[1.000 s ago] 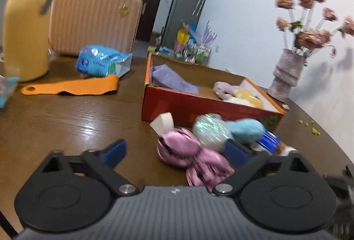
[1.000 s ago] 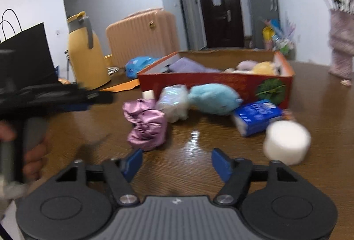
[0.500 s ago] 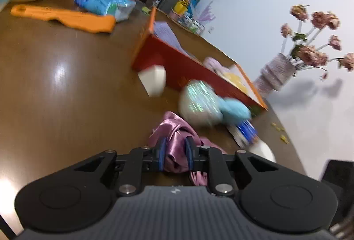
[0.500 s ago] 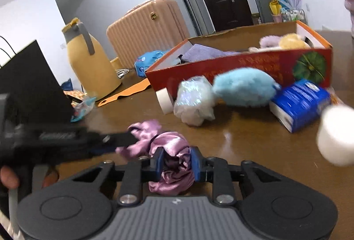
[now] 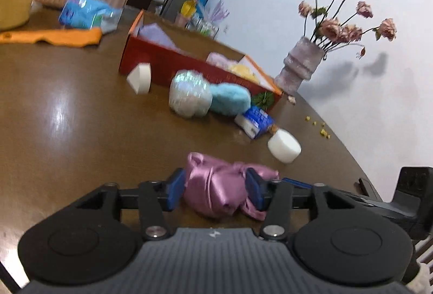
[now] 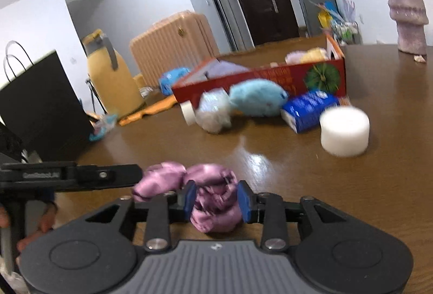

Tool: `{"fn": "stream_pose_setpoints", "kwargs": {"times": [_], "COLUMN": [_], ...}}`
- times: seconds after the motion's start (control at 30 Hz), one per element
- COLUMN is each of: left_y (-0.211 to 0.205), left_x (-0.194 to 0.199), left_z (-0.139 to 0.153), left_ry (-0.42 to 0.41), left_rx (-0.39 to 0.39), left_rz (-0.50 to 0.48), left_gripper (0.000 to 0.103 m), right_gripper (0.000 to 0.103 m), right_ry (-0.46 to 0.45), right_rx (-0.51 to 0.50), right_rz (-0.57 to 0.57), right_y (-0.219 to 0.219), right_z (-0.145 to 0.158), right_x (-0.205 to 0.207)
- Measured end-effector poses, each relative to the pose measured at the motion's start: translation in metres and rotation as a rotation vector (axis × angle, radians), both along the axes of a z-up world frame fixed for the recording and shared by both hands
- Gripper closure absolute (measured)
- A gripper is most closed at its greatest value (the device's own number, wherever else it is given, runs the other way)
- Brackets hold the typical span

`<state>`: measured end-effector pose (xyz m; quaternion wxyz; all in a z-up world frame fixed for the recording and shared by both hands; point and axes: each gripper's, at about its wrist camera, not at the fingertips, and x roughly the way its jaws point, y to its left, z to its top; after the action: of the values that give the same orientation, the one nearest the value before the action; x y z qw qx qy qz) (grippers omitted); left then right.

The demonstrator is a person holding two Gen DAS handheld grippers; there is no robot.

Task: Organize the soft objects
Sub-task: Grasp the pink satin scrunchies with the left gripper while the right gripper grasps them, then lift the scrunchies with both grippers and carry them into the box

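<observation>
A crumpled pink satin cloth (image 5: 211,183) lies low over the brown table (image 5: 81,131), well in front of the other soft things. My left gripper (image 5: 215,187) has its blue pads against both sides of one lobe, and its jaws are opening. My right gripper (image 6: 215,199) grips the other lobe of the pink cloth (image 6: 213,210), its jaws opening a little too. A red box (image 5: 167,61) further back holds a lilac cloth and pale plush pieces. In front of it sit a blue plush (image 5: 230,99), a shimmery white pouf (image 5: 189,93) and a white round sponge (image 5: 284,149).
A blue packet (image 5: 255,120) and a white wedge sponge (image 5: 139,77) lie beside the box. A vase of dried roses (image 5: 300,69) stands at the far right edge. A yellow jug (image 6: 111,74), a peach suitcase (image 6: 173,42), an orange strip (image 5: 54,36) and a black bag (image 6: 40,104) line the left.
Both grippers came in and closed on the pink cloth, then their jaws widened again. The cloth now sits nearer to me, farther from the box and the pouf.
</observation>
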<state>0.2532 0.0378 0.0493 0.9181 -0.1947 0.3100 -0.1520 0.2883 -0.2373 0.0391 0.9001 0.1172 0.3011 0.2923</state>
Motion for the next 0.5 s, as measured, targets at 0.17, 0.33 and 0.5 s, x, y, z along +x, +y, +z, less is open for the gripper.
{"fn": "stream_pose_setpoints", "kwargs": {"times": [0.17,0.33,0.5], "left_y": [-0.008,-0.011,-0.006], "left_x": [0.018,0.023,0.028], "left_z": [-0.006,-0.018,-0.023], "left_ry": [0.005,0.042,0.054], "left_rx": [0.045,0.023,-0.027], "left_rz": [-0.018,-0.065,-0.077], "left_gripper": [0.057,0.071,0.081], "right_gripper": [0.067,0.072,0.089], "right_ry": [0.050,0.072,0.082], "right_rx": [-0.008,0.002,-0.003], "right_rz": [-0.047,-0.063,-0.032], "right_y": [0.005,0.007,0.011], "right_z": [-0.009,-0.019,-0.025], "right_x": [0.019,0.024,0.031]}}
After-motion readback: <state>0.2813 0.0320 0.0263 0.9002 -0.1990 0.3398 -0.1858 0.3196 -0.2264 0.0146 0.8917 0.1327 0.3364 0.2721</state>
